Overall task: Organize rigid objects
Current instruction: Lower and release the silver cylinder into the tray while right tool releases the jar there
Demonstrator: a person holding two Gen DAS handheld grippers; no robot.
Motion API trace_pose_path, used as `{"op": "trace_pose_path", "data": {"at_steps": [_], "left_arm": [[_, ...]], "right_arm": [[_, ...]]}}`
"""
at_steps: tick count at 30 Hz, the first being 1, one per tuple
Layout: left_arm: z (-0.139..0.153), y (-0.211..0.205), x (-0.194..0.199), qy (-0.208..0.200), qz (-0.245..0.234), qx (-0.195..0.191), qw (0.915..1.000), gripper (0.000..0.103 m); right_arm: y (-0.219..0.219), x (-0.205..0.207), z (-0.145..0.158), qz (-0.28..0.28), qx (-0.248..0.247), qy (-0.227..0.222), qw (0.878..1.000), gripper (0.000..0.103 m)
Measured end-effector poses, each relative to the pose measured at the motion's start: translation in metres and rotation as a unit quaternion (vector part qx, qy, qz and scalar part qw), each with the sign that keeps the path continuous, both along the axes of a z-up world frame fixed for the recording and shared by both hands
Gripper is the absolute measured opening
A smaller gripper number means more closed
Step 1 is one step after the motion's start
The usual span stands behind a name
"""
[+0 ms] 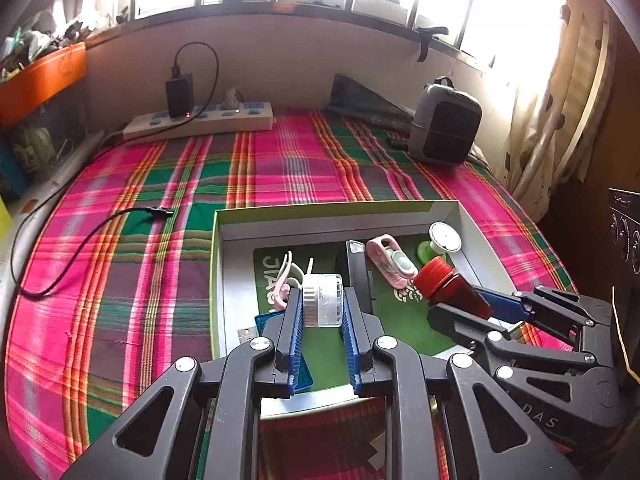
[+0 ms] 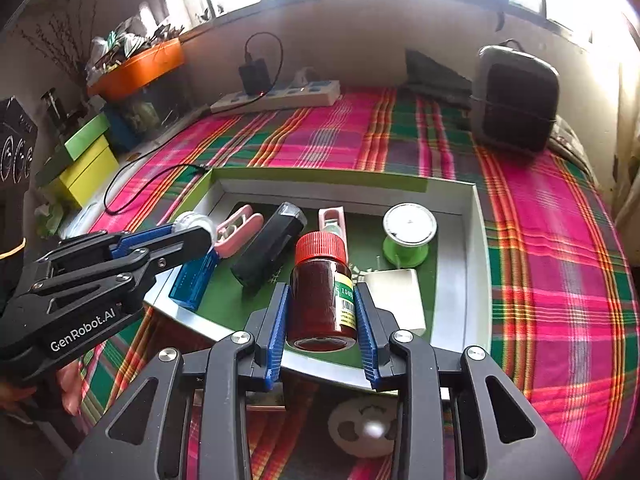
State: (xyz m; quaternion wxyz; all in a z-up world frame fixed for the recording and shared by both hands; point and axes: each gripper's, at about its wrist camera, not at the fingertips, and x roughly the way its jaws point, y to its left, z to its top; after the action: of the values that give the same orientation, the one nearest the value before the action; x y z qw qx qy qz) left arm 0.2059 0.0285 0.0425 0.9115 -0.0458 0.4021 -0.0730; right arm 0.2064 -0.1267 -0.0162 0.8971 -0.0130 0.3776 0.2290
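Pink, green and orange plaid cloth point(image 1: 280, 168) covers the surface, which runs back to a pale wall under a row of bright windows. At the far left an orange bin point(image 2: 140, 66) stuffed with odds and ends sits above green and yellow boxes point(image 2: 86, 160), and a black cable point(image 1: 80, 248) trails loosely across the cloth. Farther back a white power strip point(image 1: 200, 122) lies along the wall with a black charger point(image 1: 179, 94) plugged into it. Near the front stands a shallow open box point(image 1: 224, 280) with a green rim and a green mat on its floor. Inside it, from the left, lie a blue case point(image 2: 192, 280), a pink clip point(image 2: 240, 232), a black oblong gadget point(image 2: 268, 248), a pink-and-white gadget point(image 2: 334, 220), a green spool with a white top point(image 2: 408, 232) and a plain white block point(image 2: 400, 300). The left gripper point(image 1: 322, 300) is clamped on a small clear jar with a white lid point(image 1: 322, 300), held above the box's left part. Just right of it, the right gripper point(image 2: 322, 304) grips a dark red bottle with a red ribbed cap point(image 2: 320, 280) by its sides, over the near middle of the box. Beyond, at the far right, a grey and black heater point(image 1: 448, 124) stands beside a spotted curtain point(image 1: 560, 100).
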Motion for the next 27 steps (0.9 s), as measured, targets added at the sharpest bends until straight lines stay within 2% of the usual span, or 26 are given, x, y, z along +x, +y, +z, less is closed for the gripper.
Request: {"op": "trace_pose_path", "data": {"at_steps": [9,27], "left_arm": [[-0.008,-0.003,0.008,0.012,-0.007,-0.004,0.9999,0.018],[-0.022,-0.011,0.019,0.027,-0.016,0.008,0.9995,0.018]], "right_arm": [[0.005,0.009,-0.009,0.009,-0.012,0.016,1.0,0.033],[0.005,0.014,-0.014,-0.003,-0.043,0.005,0.999,0.033]]}}
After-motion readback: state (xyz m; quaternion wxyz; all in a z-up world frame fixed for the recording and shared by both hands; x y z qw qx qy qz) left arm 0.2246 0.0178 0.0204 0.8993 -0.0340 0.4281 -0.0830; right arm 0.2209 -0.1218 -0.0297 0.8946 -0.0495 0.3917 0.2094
